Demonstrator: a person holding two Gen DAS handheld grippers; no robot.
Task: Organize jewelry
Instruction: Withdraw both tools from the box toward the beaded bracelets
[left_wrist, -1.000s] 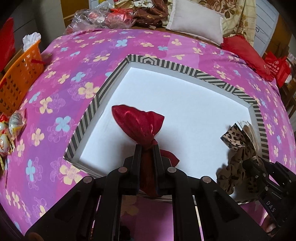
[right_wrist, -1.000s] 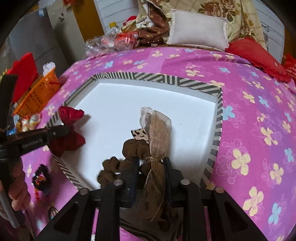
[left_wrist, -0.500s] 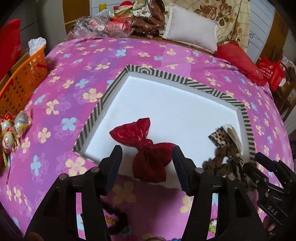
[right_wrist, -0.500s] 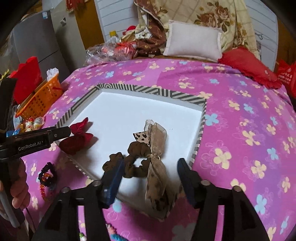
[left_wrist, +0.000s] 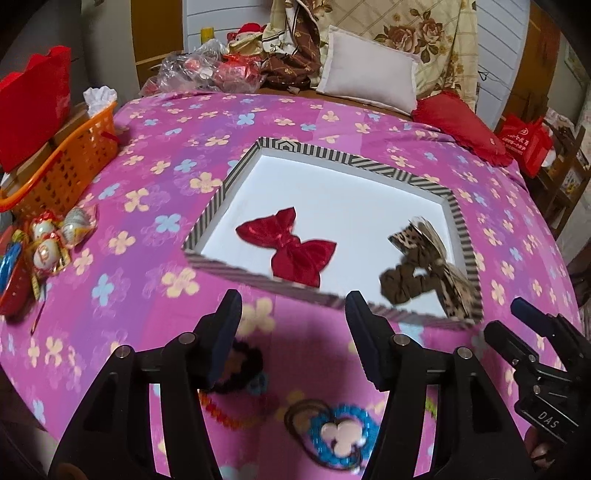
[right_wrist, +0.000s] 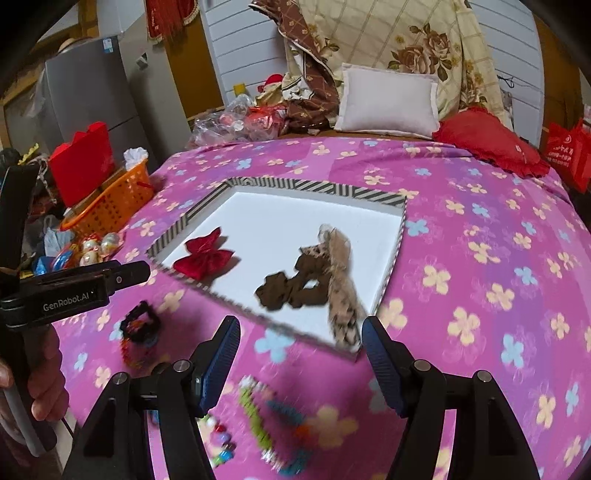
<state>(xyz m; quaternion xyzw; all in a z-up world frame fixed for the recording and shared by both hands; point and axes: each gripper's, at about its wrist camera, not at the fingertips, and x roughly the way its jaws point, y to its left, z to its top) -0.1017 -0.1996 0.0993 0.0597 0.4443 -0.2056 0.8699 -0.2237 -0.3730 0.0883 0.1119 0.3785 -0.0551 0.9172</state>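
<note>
A white tray with a striped rim (left_wrist: 334, 152) (right_wrist: 314, 188) lies on the pink flowered bedspread. Inside it rest a red bow (left_wrist: 288, 245) (right_wrist: 203, 256) at the left and a brown scrunchie with a leopard ribbon (left_wrist: 424, 266) (right_wrist: 317, 277) at the right. My left gripper (left_wrist: 291, 332) is open and empty, held back over the spread short of the tray's near rim. My right gripper (right_wrist: 301, 354) is open and empty too, just before the tray's near corner. Loose pieces lie near me: a dark beaded bracelet (right_wrist: 142, 330) (left_wrist: 236, 369), a blue beaded hair tie (left_wrist: 340, 435), and colourful beaded strands (right_wrist: 273, 417).
An orange basket (left_wrist: 62, 166) (right_wrist: 110, 201) sits off the bed's left side, with foil-wrapped sweets (left_wrist: 55, 236) beside it. A white pillow (left_wrist: 369, 79), a red cushion (left_wrist: 461, 125) and piled cloth and plastic bags line the far end. A hand (right_wrist: 40, 373) holds the left gripper's handle.
Both grippers let go of their pieces, opened, and drew back and up from the tray. The red bow and the brown scrunchie now lie loose in the tray.
</note>
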